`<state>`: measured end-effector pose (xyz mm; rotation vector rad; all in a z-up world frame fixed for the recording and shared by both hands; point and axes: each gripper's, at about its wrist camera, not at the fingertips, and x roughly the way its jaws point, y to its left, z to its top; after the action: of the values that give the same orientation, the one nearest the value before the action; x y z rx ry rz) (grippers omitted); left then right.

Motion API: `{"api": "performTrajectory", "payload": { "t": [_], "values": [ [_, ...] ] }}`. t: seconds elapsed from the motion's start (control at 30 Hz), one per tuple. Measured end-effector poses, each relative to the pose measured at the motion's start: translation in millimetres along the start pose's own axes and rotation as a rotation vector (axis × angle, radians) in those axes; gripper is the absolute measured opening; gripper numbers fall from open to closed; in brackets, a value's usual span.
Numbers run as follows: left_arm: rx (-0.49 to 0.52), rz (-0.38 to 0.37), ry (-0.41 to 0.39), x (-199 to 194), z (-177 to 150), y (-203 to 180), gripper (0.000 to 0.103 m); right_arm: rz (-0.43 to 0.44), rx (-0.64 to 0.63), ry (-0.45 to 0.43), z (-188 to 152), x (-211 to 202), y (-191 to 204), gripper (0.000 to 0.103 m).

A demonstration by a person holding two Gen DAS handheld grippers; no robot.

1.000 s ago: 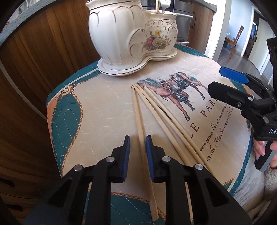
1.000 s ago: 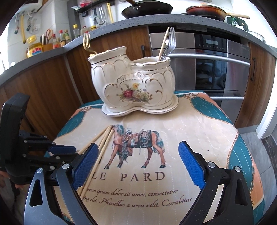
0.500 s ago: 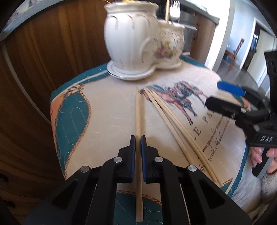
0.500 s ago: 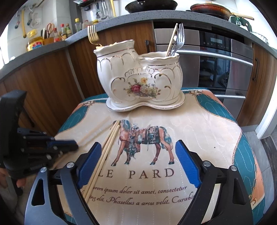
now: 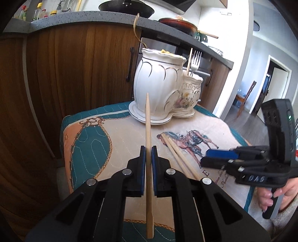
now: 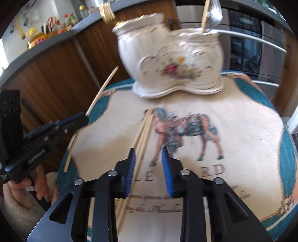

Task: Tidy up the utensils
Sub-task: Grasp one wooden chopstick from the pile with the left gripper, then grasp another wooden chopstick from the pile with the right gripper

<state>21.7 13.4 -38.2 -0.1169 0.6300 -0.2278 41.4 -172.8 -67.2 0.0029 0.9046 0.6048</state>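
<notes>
My left gripper [image 5: 148, 150] is shut on one wooden chopstick [image 5: 148, 119] and holds it lifted above the cloth, its tip pointing at the white ceramic two-pot holder [image 5: 158, 87]. The holder [image 6: 167, 61] holds a fork [image 5: 195, 59] and another chopstick. Three chopsticks [image 5: 178, 156] lie on the horse-print cloth [image 5: 119, 139]. In the right wrist view, my right gripper [image 6: 148, 154] is partly open and empty, low over the lying chopsticks [image 6: 143, 130]. The left gripper [image 6: 74, 119] with its chopstick [image 6: 102, 89] shows at the left there.
The holder stands at the far edge of the small cloth-covered table. Brown wooden cabinets [image 5: 74, 74] and an oven [image 6: 251, 37] stand behind. A counter above carries pans [image 5: 126, 7] and bottles. The right gripper [image 5: 219, 158] shows in the left wrist view.
My left gripper shut on one chopstick and lifted it off the cloth, tip up toward the holder. My right gripper narrowed its jaws and moved left over the lying chopsticks.
</notes>
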Motion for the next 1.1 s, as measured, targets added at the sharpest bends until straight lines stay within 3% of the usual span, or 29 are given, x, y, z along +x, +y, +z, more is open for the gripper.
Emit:
{"api": "performTrajectory", "payload": {
  "t": [0.1,0.27,1.1],
  "values": [
    [0.0,-0.007,0.006,1.5,-1.2,-0.9,0.006,-0.02,-0.042,0.028,-2.4,5.7,13.6,0.014],
    [0.0,-0.022,0.01,5.1,-0.9,-2.6,0.006,-0.053,-0.068,0.033,-6.3,3.6,24.3,0.007],
    [0.01,-0.033,0.016,3.2,-3.6,-4.5,0.006,-0.085,-0.037,0.106,0.8,21.3,29.9,0.008]
  ]
}}
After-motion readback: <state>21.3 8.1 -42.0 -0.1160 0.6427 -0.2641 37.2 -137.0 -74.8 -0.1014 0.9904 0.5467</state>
